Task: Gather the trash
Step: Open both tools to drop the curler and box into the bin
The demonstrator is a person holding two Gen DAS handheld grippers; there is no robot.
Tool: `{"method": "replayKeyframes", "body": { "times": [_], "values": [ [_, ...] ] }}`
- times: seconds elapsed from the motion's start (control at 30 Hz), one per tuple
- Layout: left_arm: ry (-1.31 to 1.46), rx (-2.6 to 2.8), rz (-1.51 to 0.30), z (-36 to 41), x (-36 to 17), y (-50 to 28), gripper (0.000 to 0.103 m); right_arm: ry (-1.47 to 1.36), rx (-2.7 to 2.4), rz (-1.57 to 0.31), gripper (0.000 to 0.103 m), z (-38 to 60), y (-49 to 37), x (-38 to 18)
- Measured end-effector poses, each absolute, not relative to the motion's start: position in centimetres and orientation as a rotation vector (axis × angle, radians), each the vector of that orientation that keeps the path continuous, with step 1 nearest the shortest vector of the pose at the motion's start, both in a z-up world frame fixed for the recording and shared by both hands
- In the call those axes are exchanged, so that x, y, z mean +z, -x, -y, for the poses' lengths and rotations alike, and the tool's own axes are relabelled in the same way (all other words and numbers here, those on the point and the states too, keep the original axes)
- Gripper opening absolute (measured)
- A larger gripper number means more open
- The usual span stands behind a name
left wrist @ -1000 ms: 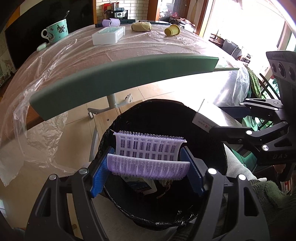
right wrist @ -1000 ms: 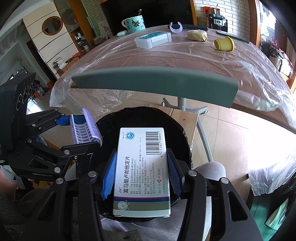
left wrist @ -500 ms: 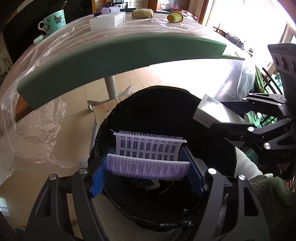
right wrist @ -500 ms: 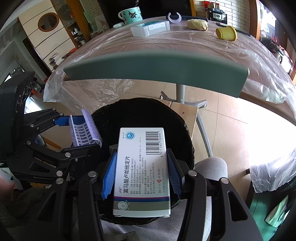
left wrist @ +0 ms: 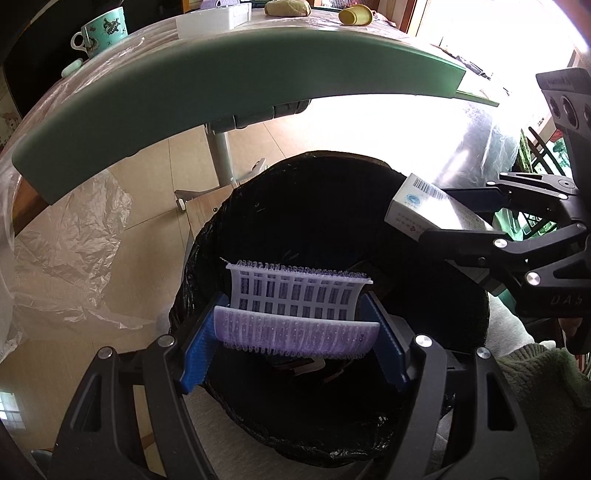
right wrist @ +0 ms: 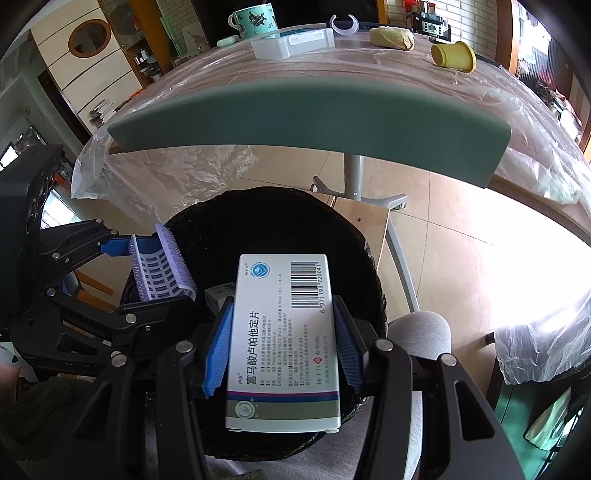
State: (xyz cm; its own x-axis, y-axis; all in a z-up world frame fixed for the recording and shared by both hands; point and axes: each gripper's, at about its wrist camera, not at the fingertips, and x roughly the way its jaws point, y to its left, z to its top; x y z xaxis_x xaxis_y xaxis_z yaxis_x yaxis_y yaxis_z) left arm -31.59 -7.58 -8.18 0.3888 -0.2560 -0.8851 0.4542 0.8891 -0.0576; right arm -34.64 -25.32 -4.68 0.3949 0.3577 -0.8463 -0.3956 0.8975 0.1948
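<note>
My left gripper (left wrist: 295,332) is shut on a purple and white hair roller (left wrist: 295,314) and holds it over the open black-lined trash bin (left wrist: 314,192). My right gripper (right wrist: 282,347) is shut on a white medicine box (right wrist: 282,332) and holds it over the same bin (right wrist: 266,221). The box (left wrist: 417,212) and the right gripper (left wrist: 491,236) show at the right in the left wrist view. The roller (right wrist: 162,269) shows at the left in the right wrist view. Some trash lies in the bin's bottom.
A grey-green chair back (right wrist: 306,122) arches just beyond the bin. Behind it a table under clear plastic (right wrist: 369,62) carries a teal mug (right wrist: 255,20), a white box (right wrist: 291,42), a yellow cup (right wrist: 454,55), a beige lump (right wrist: 391,37) and a purple clip (right wrist: 343,26).
Both grippers have sunk lower and closer to the bin with their loads still held. The chair back now covers more of the table.
</note>
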Motion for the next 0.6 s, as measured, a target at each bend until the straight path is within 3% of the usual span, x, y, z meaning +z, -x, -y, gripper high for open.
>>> {"method": "replayKeyframes", "body": {
  "times": [0.6],
  "values": [
    [-0.251,-0.442,-1.102,8.05,-9.12,30.94,0.074,0.053,0.459,-1.082,0.05,25.37,33.98,-5.61]
  ]
}}
